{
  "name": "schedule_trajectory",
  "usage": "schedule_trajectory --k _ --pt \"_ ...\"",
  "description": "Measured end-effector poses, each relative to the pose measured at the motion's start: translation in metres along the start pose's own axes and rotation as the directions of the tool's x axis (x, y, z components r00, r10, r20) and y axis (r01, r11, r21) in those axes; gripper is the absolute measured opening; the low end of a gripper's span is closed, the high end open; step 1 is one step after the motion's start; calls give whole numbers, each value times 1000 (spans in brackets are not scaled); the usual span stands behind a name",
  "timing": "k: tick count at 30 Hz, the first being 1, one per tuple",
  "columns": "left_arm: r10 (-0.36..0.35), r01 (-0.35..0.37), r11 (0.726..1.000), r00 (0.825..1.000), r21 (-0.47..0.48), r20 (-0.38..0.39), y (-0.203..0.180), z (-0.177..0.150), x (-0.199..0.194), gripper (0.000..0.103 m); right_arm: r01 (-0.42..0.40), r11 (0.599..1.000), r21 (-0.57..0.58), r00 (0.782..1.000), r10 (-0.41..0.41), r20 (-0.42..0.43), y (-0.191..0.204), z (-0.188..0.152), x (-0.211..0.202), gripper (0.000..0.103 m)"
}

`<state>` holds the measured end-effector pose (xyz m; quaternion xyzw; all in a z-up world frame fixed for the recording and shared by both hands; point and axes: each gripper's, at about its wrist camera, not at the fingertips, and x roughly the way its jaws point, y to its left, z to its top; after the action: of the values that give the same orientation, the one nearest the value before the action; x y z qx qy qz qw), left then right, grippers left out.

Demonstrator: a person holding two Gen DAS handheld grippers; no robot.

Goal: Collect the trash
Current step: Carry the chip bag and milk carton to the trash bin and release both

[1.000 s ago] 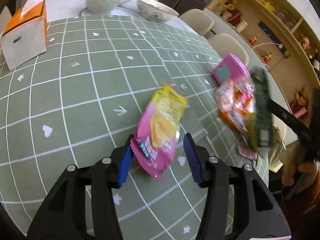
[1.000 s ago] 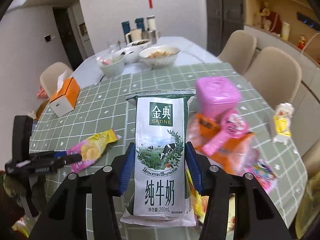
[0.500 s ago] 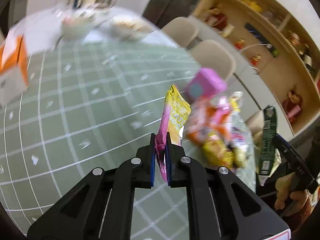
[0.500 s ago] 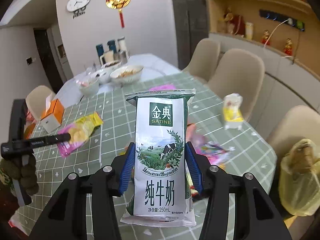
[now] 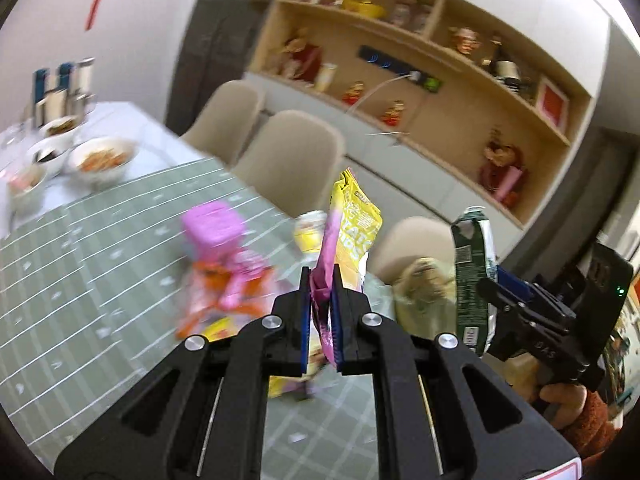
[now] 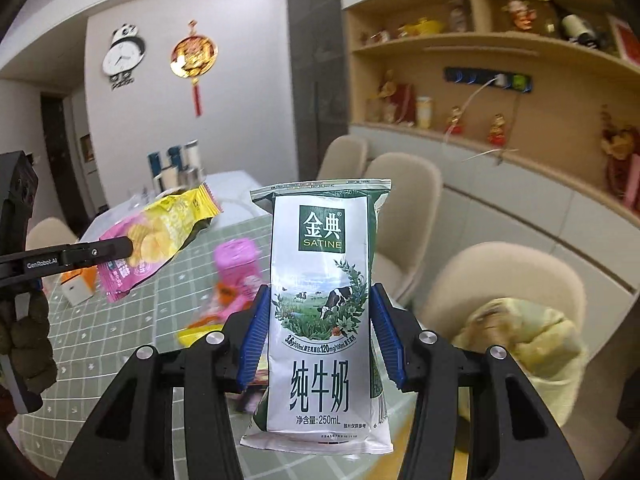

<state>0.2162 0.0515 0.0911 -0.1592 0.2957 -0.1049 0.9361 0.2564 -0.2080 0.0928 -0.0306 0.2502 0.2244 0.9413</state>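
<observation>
My left claw [image 5: 321, 320] is clamped on the pink bottom edge of a chip packet [image 5: 352, 232], which stands edge-on above the fingers, pink low down and yellow toward its crimped top. From my right wrist camera the same packet [image 6: 160, 240] shows its face: glossy, printed with ridged chips, slightly crumpled, held in the air above the worktop [image 6: 120, 320]. My right claw [image 6: 320, 340] grips a soft milk pouch [image 6: 324, 312] by its sides, blue pads pressing the film in; the pouch is white and dark green with a cow-and-meadow picture, the brand SATINE and a 250mL mark, its top seam flat and wrinkled. In my left view that pouch [image 5: 472, 276] appears side-on to the right. Beyond both claws a yellowish plastic bag [image 6: 520, 344] sits on a beige chair [image 6: 516, 272]. On the green checked worktop lie a pink box [image 5: 212, 228] and a blurred heap of orange and pink wrappers [image 5: 228, 292].
</observation>
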Motion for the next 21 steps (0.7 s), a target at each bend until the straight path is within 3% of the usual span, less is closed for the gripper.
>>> schedule_trajectory --k 6,21 --pt "-81 81 994 997 69 -3 -71 12 36 8 86 996 24 995 -87 51 -64 7 -33 47" --pt "-203 225 958 970 179 -132 -220 16 160 8 223 960 167 962 -244 120 -230 -2 -73 47"
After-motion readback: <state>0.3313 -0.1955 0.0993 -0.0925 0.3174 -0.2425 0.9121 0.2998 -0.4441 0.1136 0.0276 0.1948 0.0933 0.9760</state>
